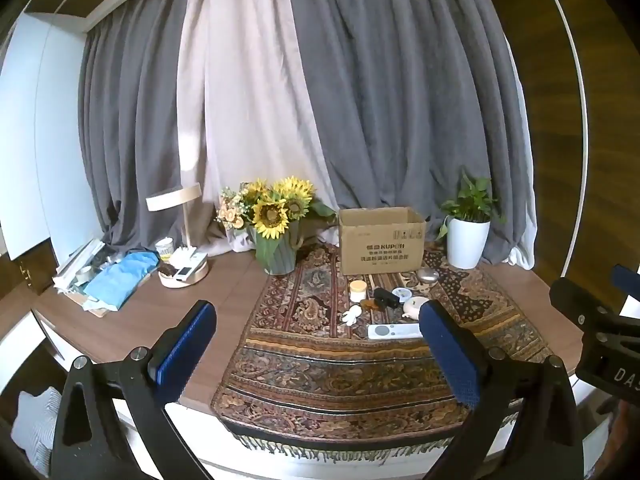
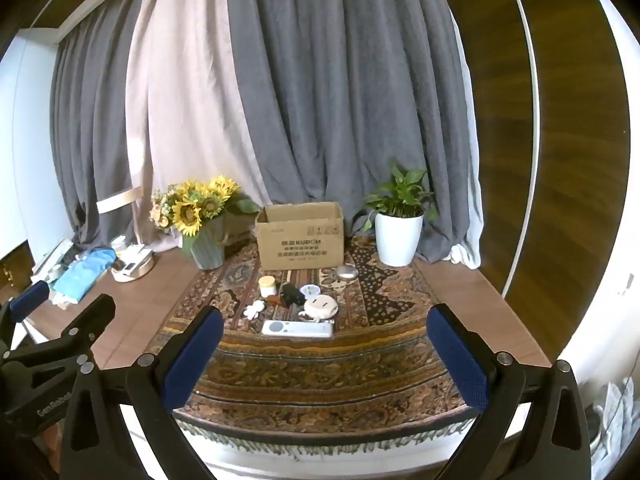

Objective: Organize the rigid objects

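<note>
An open cardboard box (image 1: 382,240) (image 2: 301,242) stands at the back of a patterned rug (image 1: 320,360) (image 2: 320,372). In front of it lies a cluster of small items: a white remote (image 1: 394,331) (image 2: 298,328), a cream-lidded jar (image 1: 358,290) (image 2: 267,285), a black object (image 1: 386,297) (image 2: 291,294), a round white toy (image 2: 320,306), a small white figure (image 1: 352,315) (image 2: 254,309), a round tin (image 1: 401,293) (image 2: 310,290) and a silver case (image 1: 428,275) (image 2: 346,272). My left gripper (image 1: 318,348) and right gripper (image 2: 326,354) hover open over the rug's near edge, well short of the items.
A sunflower vase (image 1: 276,256) (image 2: 207,254) stands left of the box, a white potted plant (image 1: 468,242) (image 2: 399,240) to its right. At the far left are a lamp (image 1: 176,200), a round tray (image 1: 184,276) and blue cloth (image 1: 120,280). Curtains hang behind the table.
</note>
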`<action>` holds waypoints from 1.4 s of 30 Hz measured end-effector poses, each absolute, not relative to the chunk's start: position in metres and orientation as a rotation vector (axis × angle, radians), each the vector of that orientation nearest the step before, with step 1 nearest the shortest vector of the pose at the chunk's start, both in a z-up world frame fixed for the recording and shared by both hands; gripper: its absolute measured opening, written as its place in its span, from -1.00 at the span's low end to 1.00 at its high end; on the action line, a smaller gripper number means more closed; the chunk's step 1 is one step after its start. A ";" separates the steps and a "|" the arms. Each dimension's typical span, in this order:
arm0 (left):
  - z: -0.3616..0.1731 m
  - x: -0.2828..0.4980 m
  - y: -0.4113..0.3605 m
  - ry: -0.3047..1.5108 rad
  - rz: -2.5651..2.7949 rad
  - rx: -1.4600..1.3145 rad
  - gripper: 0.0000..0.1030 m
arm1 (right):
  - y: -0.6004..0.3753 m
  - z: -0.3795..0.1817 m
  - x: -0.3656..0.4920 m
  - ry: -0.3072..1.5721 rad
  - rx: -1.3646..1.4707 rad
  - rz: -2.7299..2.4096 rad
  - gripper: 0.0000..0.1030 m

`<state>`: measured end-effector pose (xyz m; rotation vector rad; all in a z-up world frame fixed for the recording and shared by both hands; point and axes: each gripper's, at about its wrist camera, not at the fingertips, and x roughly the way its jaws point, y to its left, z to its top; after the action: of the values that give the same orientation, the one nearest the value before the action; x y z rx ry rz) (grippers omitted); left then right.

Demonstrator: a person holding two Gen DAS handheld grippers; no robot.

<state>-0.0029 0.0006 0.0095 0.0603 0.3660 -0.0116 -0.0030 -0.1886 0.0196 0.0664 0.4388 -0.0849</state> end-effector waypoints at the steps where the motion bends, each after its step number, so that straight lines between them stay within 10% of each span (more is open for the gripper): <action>1: 0.010 -0.003 0.001 0.361 -0.011 0.060 1.00 | -0.189 0.020 -0.003 0.438 0.066 -0.086 1.00; 42: 0.012 -0.004 -0.006 0.345 0.002 0.072 1.00 | -0.190 0.020 0.000 0.430 0.071 -0.096 1.00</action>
<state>-0.0043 -0.0057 0.0115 0.0724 0.3448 0.0019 -0.0001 -0.1903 0.0204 0.0707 0.4298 -0.0959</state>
